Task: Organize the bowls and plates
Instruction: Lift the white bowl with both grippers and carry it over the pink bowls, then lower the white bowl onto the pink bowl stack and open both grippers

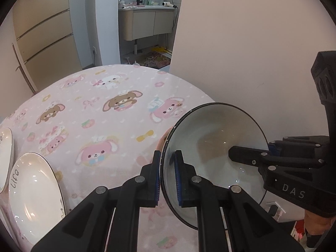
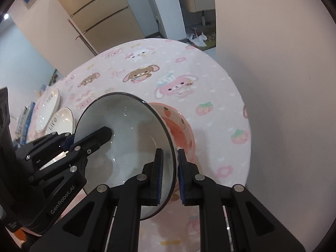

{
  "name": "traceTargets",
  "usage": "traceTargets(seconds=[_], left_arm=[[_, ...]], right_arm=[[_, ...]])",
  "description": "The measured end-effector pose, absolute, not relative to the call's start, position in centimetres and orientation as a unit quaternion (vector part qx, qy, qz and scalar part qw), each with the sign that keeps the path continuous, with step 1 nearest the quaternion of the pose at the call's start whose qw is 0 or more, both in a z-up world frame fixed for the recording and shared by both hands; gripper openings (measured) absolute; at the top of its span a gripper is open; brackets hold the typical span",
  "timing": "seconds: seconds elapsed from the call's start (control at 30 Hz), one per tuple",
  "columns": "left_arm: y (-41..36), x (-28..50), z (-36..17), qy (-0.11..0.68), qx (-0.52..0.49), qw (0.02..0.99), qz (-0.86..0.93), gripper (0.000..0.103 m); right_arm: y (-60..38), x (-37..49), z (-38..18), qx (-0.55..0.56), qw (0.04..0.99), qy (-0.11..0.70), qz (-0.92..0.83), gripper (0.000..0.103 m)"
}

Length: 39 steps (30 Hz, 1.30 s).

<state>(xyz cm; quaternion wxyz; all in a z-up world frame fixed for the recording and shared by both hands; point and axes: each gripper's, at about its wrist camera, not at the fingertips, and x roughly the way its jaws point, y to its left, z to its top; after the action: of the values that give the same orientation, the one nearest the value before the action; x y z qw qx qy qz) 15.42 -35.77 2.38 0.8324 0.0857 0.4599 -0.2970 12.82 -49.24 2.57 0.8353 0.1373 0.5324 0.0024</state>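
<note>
**Grey bowl carried two-handed toward strawberry bowl**

Pinched on opposite rims of grey bowl (image 2: 130,138) by left gripper (image 1: 168,176) and right gripper (image 2: 170,174), held tilted just above pink strawberry bowl (image 2: 180,126) on tablecloth (image 1: 100,113). Nesting step likely underway. Next: level, lower inside, then release. White plates (image 1: 35,197) well left.

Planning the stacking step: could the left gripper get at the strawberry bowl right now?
Probably not: the left gripper is shut on the grey bowl, which the right gripper also clamps, tilted over the strawberry bowl.
</note>
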Motion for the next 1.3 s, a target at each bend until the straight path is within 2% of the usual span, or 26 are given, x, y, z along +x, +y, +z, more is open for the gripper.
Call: traceTargets(seconds=[0.4,0.53,1.3], left_arm=[[-36.7,14.7,2.0,0.423,0.139,0.852,-0.274,0.013],[-36.8,14.7,1.8,0.449,0.121,0.828,-0.313,0.013],[-34.0,14.7,4.2,0.42,0.089,0.857,-0.285,0.013]], right_arm=[[-48.3,12.8,2.2,0.059,0.848,0.525,-0.027,0.013],[-48.4,12.8,2.2,0.043,0.853,0.518,-0.037,0.013],[-49.5,12.5,2.8,0.077,0.847,0.526,-0.01,0.013]])
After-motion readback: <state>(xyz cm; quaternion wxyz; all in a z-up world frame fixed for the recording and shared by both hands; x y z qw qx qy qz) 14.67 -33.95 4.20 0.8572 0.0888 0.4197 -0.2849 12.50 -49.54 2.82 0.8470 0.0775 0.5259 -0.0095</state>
